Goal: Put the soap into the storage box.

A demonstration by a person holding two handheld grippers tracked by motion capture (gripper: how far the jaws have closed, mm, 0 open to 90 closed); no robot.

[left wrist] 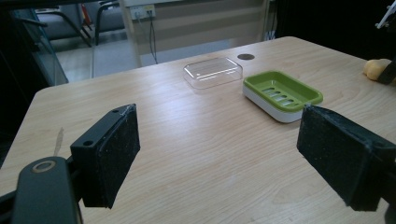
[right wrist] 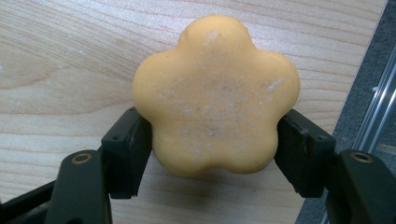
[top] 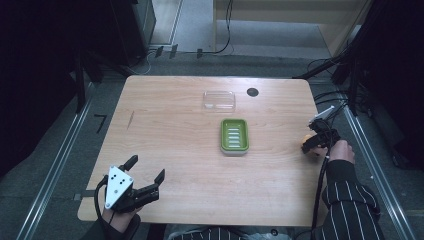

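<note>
At the table's [top: 200, 165] right edge, the right hand-held gripper [right wrist: 212, 140] clamps a flower-shaped orange soap [right wrist: 215, 95] between its 2 jaws. That close to the edge, a slip on its rounded lobes could likely drop it to the floor. The left hand-held gripper [top: 145, 177] waits with jaws spread, empty. The green soap dish [top: 234, 135] mid-table holds nothing, as does the clear lid [top: 219, 100] behind it.

A pale wooden table with rounded corners [top: 170, 135] stands on grey carpet floor [top: 55, 165]; black cables [top: 227, 30] trail beyond its far edge, metal rails [top: 60, 155] flanking both sides
</note>
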